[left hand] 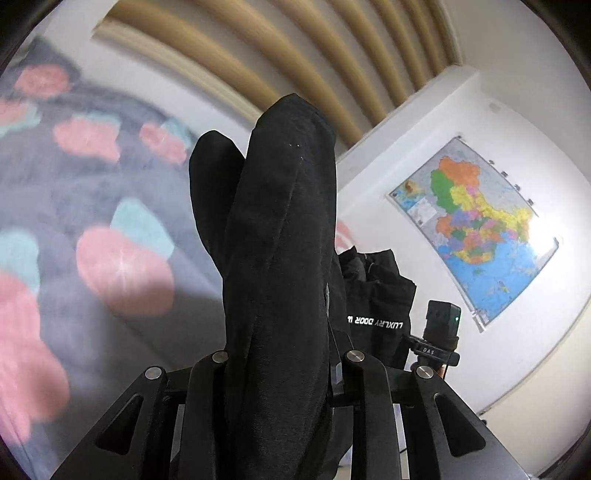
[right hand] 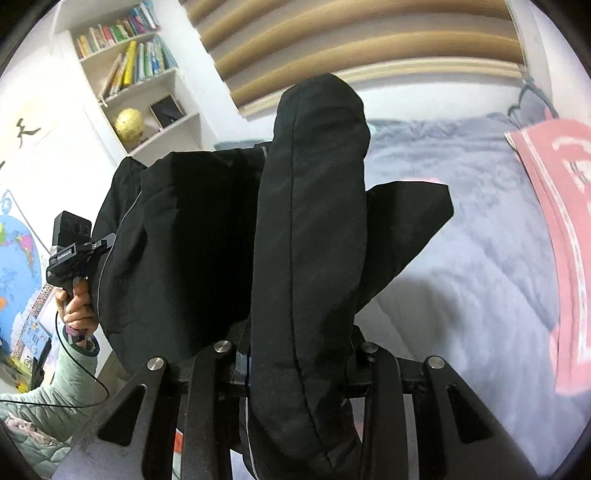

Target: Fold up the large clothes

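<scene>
Black fabric fills the middle of both wrist views. In the left wrist view the left hand-held gripper (left hand: pixel 280 295) has its two fingers drawn close together, hidden under a thick fold of the black garment (left hand: pixel 280 236) that is bunched between them and stands up past where the tips would be. The right hand-held gripper (right hand: pixel 306 258) shows the same: fingers narrowed onto a padded, seamed roll of the black garment (right hand: pixel 310 221), with the tips covered by cloth.

From that grip the garment spreads sideways and hangs in the air between the two tools. In the right wrist view a broad dark panel with a thin grey piping line reaches left to the other gripper, which a hand (right hand: pixel 75 306) in a pale green quilted sleeve (right hand: pixel 55 398) holds by its handle; a pointed flap sticks out to the right. In the left wrist view a hanging part carries white lettering, seen reversed.

Below and behind lies a bed (right hand: pixel 461 258) with a grey-lilac blanket and a pink cloth (right hand: pixel 561 229) along its right edge. A wooden slatted headboard (right hand: pixel 351 33) runs behind it. A bookshelf (right hand: pixel 140 74) with a gold globe stands at the wall, and a coloured map (left hand: pixel 476 229) hangs there too.
</scene>
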Demonstrator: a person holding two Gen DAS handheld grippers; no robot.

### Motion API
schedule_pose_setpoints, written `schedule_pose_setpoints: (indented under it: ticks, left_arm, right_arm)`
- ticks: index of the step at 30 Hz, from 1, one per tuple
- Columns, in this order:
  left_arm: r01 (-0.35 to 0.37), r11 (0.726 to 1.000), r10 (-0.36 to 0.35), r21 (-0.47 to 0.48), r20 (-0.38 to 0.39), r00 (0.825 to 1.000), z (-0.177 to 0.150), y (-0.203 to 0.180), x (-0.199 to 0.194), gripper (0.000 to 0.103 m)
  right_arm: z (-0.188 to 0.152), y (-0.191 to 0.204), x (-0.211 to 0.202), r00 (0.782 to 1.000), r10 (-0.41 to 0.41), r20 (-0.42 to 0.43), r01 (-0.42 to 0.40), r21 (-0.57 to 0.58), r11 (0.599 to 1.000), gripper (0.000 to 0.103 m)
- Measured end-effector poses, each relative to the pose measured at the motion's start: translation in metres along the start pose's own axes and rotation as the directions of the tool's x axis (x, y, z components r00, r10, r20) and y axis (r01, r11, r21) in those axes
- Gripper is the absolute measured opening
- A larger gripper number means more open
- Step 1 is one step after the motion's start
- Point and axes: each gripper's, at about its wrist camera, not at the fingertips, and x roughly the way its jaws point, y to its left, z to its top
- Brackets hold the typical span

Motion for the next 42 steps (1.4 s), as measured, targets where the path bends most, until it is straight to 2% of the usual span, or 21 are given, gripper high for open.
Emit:
schedule_pose_setpoints:
  ticks: [4,6,8,9,10,12,13,15,16,17,18,20,23,27,29,31,33,34,35,36,42]
  left_arm:
    - [-0.058,0.993,0.049,-0.107,-0.084,0.995,-0.036,0.045,0.017,0.028]
    - [-0.103,0.978,0.077,-0.184,-0.14,0.987,-0.055,0.08,0.029,0.028]
    - [-0.183,0.951,0.139,-0.25,-0.184,0.973,-0.072,0.12,0.038,0.031]
    - [-0.234,0.925,0.185,-0.299,-0.183,0.965,-0.081,0.15,0.036,0.034]
    - [-0.23,0.914,0.176,-0.335,-0.184,0.967,-0.086,0.17,0.033,0.036]
    - [-0.164,0.883,0.103,-0.44,-0.158,0.982,-0.098,0.212,0.019,0.042]
    - [-0.162,0.879,0.104,-0.448,-0.15,0.983,-0.099,0.219,0.011,0.048]
    - [-0.205,0.895,0.162,-0.397,-0.138,0.977,-0.095,0.215,-0.01,0.05]
    - [-0.235,0.902,0.199,-0.361,-0.134,0.971,-0.091,0.207,-0.018,0.05]
    - [-0.28,0.908,0.253,-0.312,-0.127,0.959,-0.085,0.197,-0.025,0.05]
    - [-0.345,0.907,0.327,-0.241,-0.112,0.938,-0.078,0.179,-0.033,0.049]
    - [-0.4,0.908,0.394,-0.124,-0.07,0.917,-0.064,0.142,-0.041,0.049]
    - [-0.376,0.927,0.375,-0.011,-0.032,0.926,-0.051,0.093,-0.036,0.049]
    - [-0.436,0.887,0.446,0.153,-0.036,0.894,-0.052,0.03,0.005,0.052]
    - [-0.438,0.878,0.458,0.19,-0.074,0.886,-0.059,0.015,0.033,0.06]
    - [-0.45,0.868,0.481,0.207,-0.134,0.866,-0.071,0.014,0.062,0.061]
    - [-0.484,0.846,0.525,0.222,-0.195,0.828,-0.085,0.021,0.088,0.061]
    - [-0.517,0.825,0.562,0.228,-0.23,0.795,-0.094,0.029,0.102,0.061]
    - [-0.541,0.808,0.587,0.232,-0.25,0.77,-0.1,0.035,0.111,0.061]
    - [-0.558,0.797,0.603,0.233,-0.254,0.756,-0.106,0.043,0.12,0.061]
    - [-0.608,0.769,0.639,0.196,-0.242,0.73,-0.106,0.058,0.132,0.062]
  right_arm:
    - [-0.033,-0.026,0.022,0.996,-0.009,-0.085,0.017,0.089,0.996,0.036]
    - [-0.052,-0.046,0.043,0.989,-0.038,-0.141,0.057,0.134,0.989,0.036]
    - [-0.067,-0.068,0.058,0.981,-0.085,-0.173,0.118,0.19,0.975,0.038]
    - [-0.077,-0.087,0.063,0.975,-0.13,-0.182,0.171,0.229,0.958,0.04]
    - [-0.087,-0.103,0.062,0.974,-0.135,-0.183,0.183,0.275,0.944,0.042]
    - [-0.104,-0.13,0.054,0.982,-0.102,-0.161,0.158,0.385,0.909,0.043]
    - [-0.11,-0.136,0.048,0.983,-0.098,-0.152,0.153,0.412,0.898,0.044]
    - [-0.112,-0.133,0.035,0.976,-0.157,-0.151,0.206,0.403,0.892,0.055]
    - [-0.112,-0.126,0.023,0.964,-0.221,-0.148,0.261,0.364,0.894,0.056]
    - [-0.108,-0.116,0.015,0.954,-0.266,-0.139,0.297,0.331,0.895,0.056]
    - [-0.102,-0.103,0.007,0.942,-0.312,-0.121,0.334,0.295,0.895,0.056]
    - [-0.092,-0.081,-0.006,0.93,-0.358,-0.084,0.368,0.217,0.904,0.056]
    - [-0.059,-0.009,0.01,0.928,-0.371,-0.038,0.373,0.09,0.924,0.059]
    - [-0.039,0.063,0.05,0.923,-0.382,-0.051,0.379,-0.069,0.923,0.067]
    - [-0.038,0.083,0.076,0.91,-0.41,-0.058,0.401,-0.118,0.908,0.067]
    - [-0.046,0.087,0.101,0.897,-0.432,-0.096,0.419,-0.131,0.898,0.067]
    - [-0.065,0.075,0.122,0.887,-0.435,-0.154,0.421,-0.116,0.9,0.067]
    - [-0.073,0.07,0.14,0.877,-0.435,-0.207,0.423,-0.1,0.901,0.067]
    - [-0.078,0.064,0.15,0.873,-0.429,-0.232,0.422,-0.084,0.903,0.067]
    - [-0.083,0.058,0.158,0.873,-0.42,-0.247,0.42,-0.056,0.906,0.068]
    - [-0.09,0.044,0.168,0.871,-0.428,-0.243,0.449,0.036,0.893,0.075]
